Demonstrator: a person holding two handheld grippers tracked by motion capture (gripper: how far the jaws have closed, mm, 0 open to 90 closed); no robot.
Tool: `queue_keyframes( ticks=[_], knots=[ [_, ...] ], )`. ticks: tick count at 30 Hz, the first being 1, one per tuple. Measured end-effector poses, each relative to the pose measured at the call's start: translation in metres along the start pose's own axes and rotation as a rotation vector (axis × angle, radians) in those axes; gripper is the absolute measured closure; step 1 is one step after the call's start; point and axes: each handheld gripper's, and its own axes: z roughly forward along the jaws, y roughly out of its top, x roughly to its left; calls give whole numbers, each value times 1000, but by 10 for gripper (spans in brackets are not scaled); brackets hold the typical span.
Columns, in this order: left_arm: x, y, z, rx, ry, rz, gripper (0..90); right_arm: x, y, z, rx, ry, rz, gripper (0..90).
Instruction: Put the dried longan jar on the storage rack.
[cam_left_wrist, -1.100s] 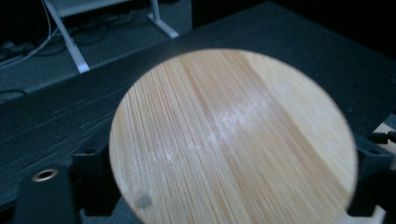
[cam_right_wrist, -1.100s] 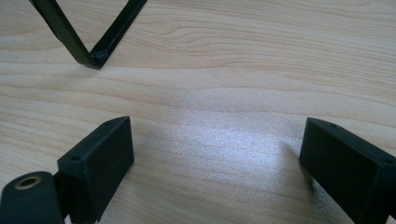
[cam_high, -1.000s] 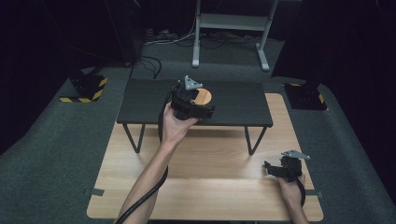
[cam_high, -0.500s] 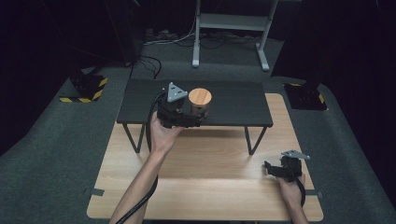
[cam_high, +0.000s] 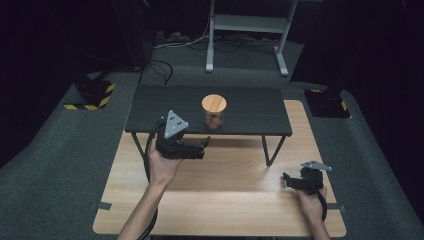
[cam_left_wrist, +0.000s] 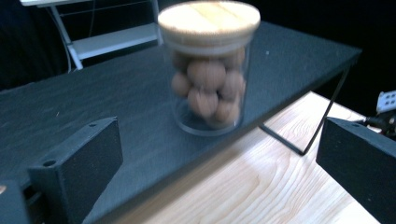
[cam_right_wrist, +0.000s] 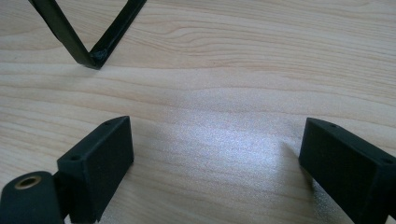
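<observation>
Wooden table (cam_high: 235, 200), black shelf (cam_high: 150, 107) on it, jar (cam_high: 214, 112) atop shelf

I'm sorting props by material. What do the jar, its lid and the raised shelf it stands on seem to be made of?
The jar looks like clear glass or possibly hard plastic: the brown balls inside show through its wall. Its lid looks like pale wood or bamboo, with visible grain strips. The shelf has a matte black, faintly textured top on thin black legs, probably metal.

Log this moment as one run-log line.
left claw: open, empty, short of jar | jar: lidded, upright on black shelf | right claw: open, low over wooden table
</observation>
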Motion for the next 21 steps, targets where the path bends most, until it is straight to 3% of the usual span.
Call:
queue_keyframes(
  ticks=[5, 11, 14, 18, 21],
  knots=[
    [0, -18, -4, 31, -23, -1, 6, 0, 0, 0, -2, -1, 3, 97],
    [8, -43, 2, 79, -73, -49, 6, 0, 0, 0, -2, -2, 2, 98],
    [4, -57, 9, 111, -63, -51, 9, 0, 0, 0, -2, -3, 3, 97],
    [5, -78, 19, 129, -84, -95, 8, 0, 0, 0, -2, -3, 4, 97],
    [4, -92, 30, 152, -70, -109, 4, 0, 0, 0, -2, -4, 4, 98]
  ],
)
